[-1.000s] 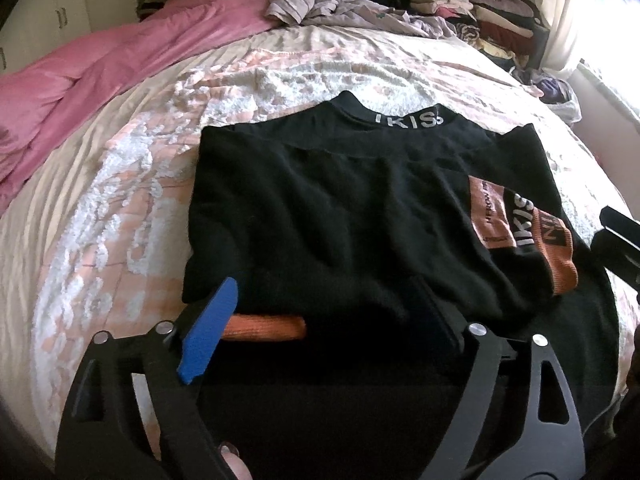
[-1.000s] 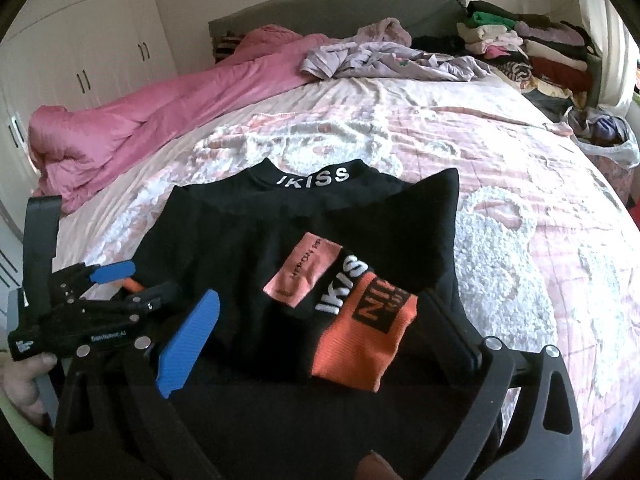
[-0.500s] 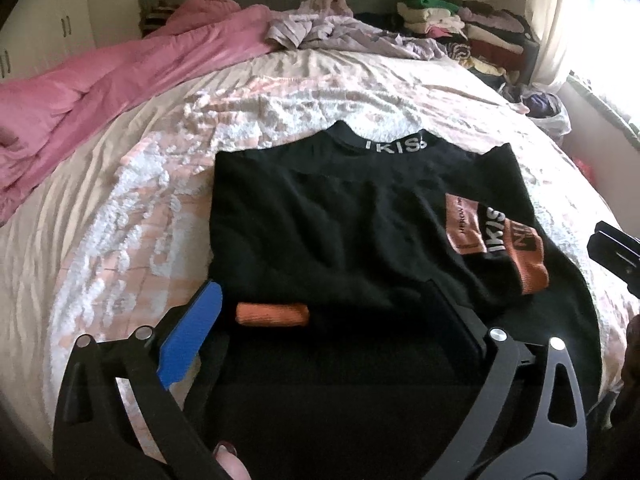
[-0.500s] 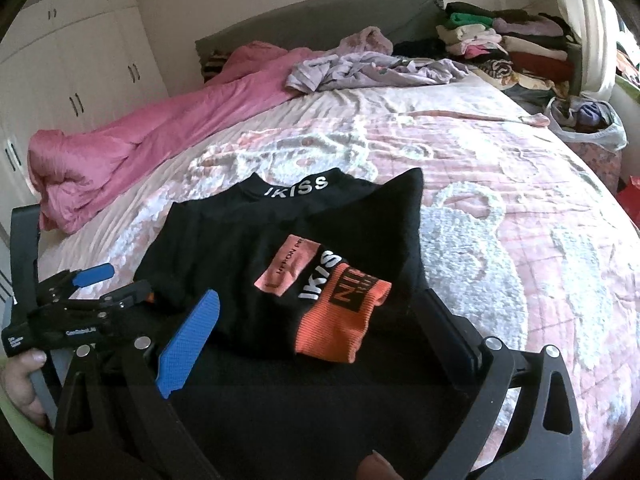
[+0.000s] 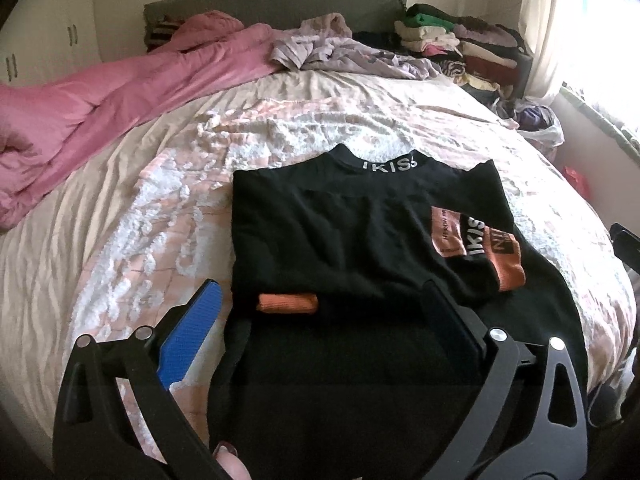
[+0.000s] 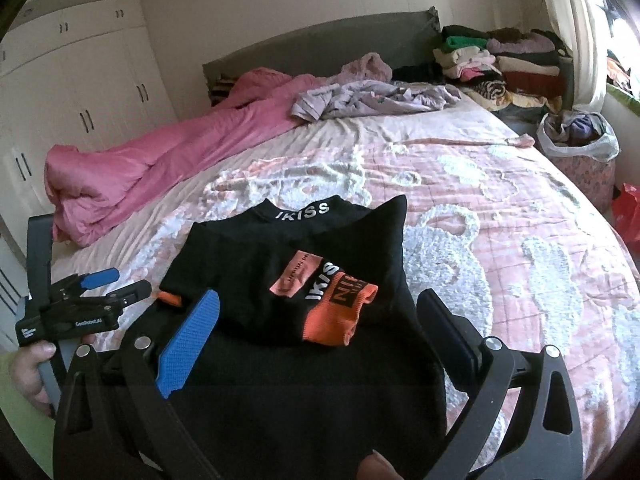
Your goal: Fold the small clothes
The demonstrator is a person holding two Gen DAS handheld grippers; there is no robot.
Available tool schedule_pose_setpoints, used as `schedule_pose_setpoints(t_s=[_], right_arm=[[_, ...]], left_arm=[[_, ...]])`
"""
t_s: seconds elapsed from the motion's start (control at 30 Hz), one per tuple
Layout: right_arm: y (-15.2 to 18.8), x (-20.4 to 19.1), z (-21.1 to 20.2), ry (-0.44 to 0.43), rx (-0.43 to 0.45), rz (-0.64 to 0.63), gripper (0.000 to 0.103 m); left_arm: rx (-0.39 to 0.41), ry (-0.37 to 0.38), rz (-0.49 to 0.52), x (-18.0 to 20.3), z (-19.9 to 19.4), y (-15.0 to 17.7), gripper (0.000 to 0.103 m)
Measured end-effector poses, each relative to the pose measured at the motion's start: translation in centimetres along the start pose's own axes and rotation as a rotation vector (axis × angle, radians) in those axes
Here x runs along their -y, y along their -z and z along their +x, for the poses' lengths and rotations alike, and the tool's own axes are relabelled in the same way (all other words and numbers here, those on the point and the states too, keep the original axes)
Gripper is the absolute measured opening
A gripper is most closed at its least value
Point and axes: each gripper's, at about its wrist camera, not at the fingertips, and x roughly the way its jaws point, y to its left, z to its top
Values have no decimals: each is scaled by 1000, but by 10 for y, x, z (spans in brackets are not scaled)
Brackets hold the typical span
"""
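I held my left gripper (image 5: 320,308) above the near part of the black sweater (image 5: 360,236), its jaws spread as wide as they go after just opening, with nothing pinched between them. The blue pad (image 5: 188,340) on one finger hung over the bedspread (image 5: 132,216) just off the sweater's edge, and the other finger stood over the black cloth. My right gripper (image 6: 320,320) was spread wide too, clear of the fabric, its fingers to either side of the garment's near end.

The sweater lay flat in the middle of the bed, collar away from me, the white "IKISS" lettering (image 6: 303,209) on the neckband readable. Both sleeves were folded in across the body: one showed an orange cuff (image 5: 288,303) lying near my left gripper, the other an orange and pink printed panel (image 6: 328,300) ending in a ribbed orange cuff. The lower part of the garment stretched towards me, dark and hard to read under the grippers.

A pink duvet (image 5: 100,104) was bunched along the far side of the bed, a crumpled lilac garment (image 6: 372,100) lay near the headboard (image 5: 280,4), and a stack of folded clothes (image 6: 500,60) stood at the corner by the curtain. In the right wrist view my hand (image 6: 28,368) gripped the left tool's handle.
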Motion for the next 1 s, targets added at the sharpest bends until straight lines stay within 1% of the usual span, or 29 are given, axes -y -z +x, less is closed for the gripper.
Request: schedule_pose_setpoints(t_s=[0.33,0.63,1.0], right_arm=[[11,6,-26,28,9,13,98],[27,6,-50,50,3,12,99],[48,7,-80,84,-6,-6,99]], left_arm=[[18,-4,3,-8,-21,9,93],[43,-24,-6,-21,-41,17,93],[42,-39,11,-29,-57,37,93]])
